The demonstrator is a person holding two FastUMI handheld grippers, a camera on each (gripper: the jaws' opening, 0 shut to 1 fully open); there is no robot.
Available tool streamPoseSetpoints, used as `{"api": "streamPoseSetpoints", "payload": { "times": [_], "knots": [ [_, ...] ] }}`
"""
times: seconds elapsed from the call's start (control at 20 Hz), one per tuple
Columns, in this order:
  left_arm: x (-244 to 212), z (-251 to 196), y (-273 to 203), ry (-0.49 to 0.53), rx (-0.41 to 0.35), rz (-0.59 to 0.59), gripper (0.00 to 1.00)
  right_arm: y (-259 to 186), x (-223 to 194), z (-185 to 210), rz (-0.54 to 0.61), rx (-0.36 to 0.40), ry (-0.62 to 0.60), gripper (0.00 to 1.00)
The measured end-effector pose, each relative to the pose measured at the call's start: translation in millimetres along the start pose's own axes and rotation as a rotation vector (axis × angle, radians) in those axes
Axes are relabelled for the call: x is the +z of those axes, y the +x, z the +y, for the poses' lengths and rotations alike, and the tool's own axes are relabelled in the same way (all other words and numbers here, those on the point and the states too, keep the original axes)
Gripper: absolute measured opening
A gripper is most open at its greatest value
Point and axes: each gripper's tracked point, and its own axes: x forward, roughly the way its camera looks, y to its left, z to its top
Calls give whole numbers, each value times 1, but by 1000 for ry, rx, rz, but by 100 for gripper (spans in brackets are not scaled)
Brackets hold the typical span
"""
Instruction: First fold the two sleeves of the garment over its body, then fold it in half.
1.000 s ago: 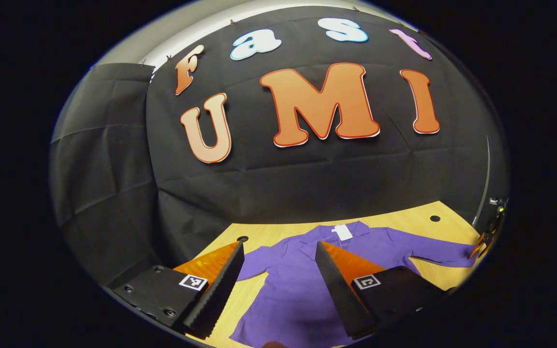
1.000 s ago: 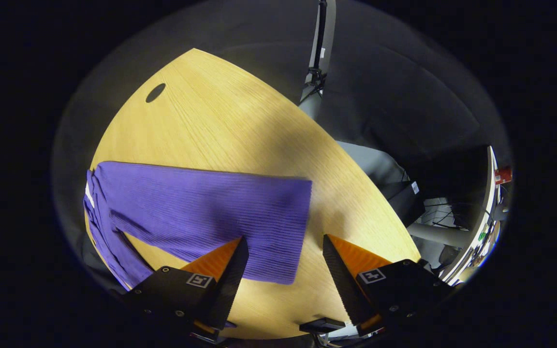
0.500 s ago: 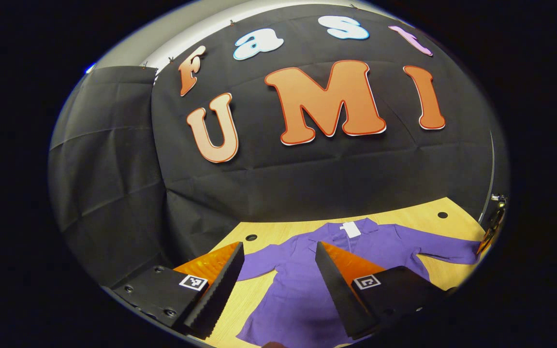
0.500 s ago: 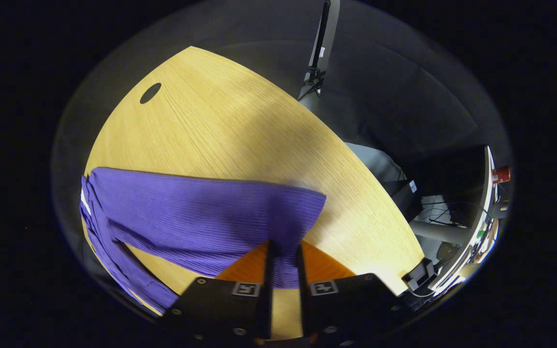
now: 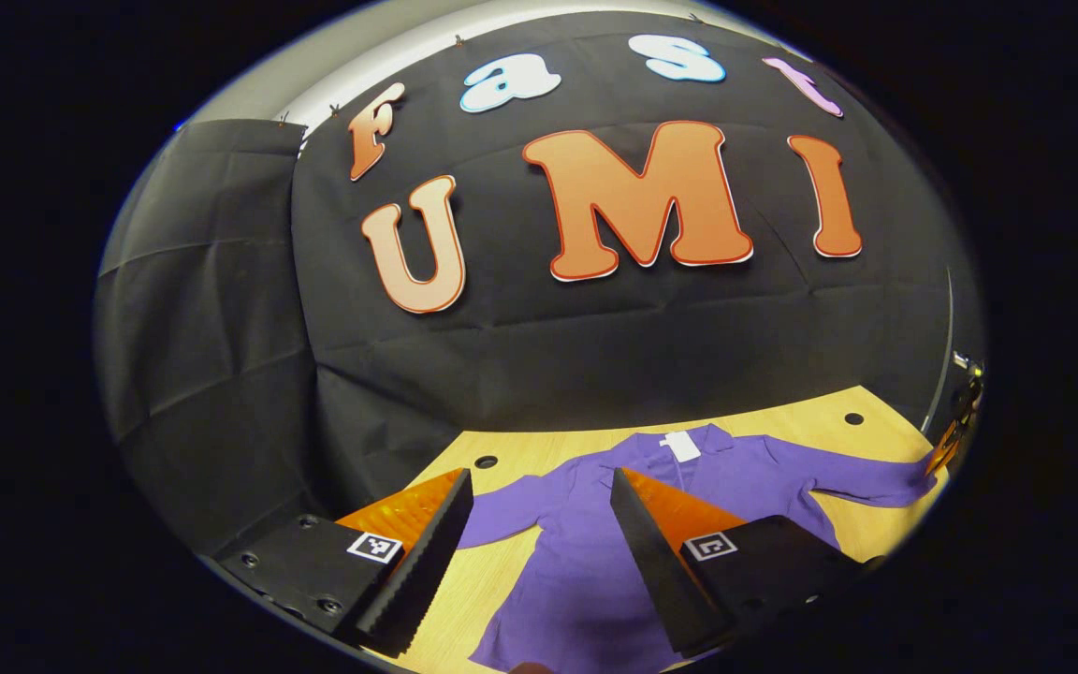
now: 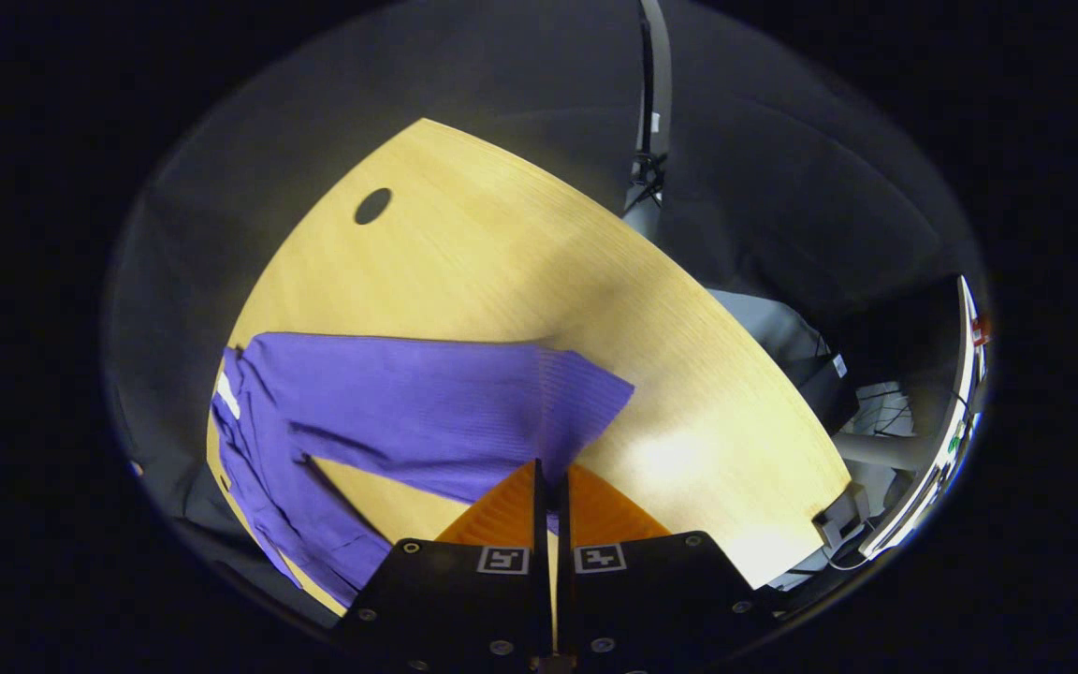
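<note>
In the right gripper view, our right gripper (image 6: pixel 550 477) has its fingers pressed together on the cuff end of the right sleeve (image 6: pixel 464 412), where a second ago they stood wide apart over that cuff. The cloth now peaks up at the pinch and the sleeve has drawn toward the body. We judge the purple garment (image 5: pixel 595 562) light, soft and limp: a cuff or hem edge is the place to hold, and it will drape and drag. In the left gripper view, our left gripper (image 5: pixel 539 524) hangs wide open, holding nothing, above the garment's body. Farther off, the garment lies spread on the wooden table (image 6: pixel 502 243), collar toward the wall.
</note>
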Motion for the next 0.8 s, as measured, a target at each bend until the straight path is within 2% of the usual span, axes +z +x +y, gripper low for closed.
{"api": "streamPoseSetpoints", "payload": {
  "times": [0.4, 0.8],
  "knots": [
    [1, 66, 29, -22, -72, -29, 93, -91, -5, 113, -155, 94, -73, 3],
    [-9, 149, 53, -12, -61, -24, 93, -152, -37, 243, -248, 157, -263, 3]
  ]
}}
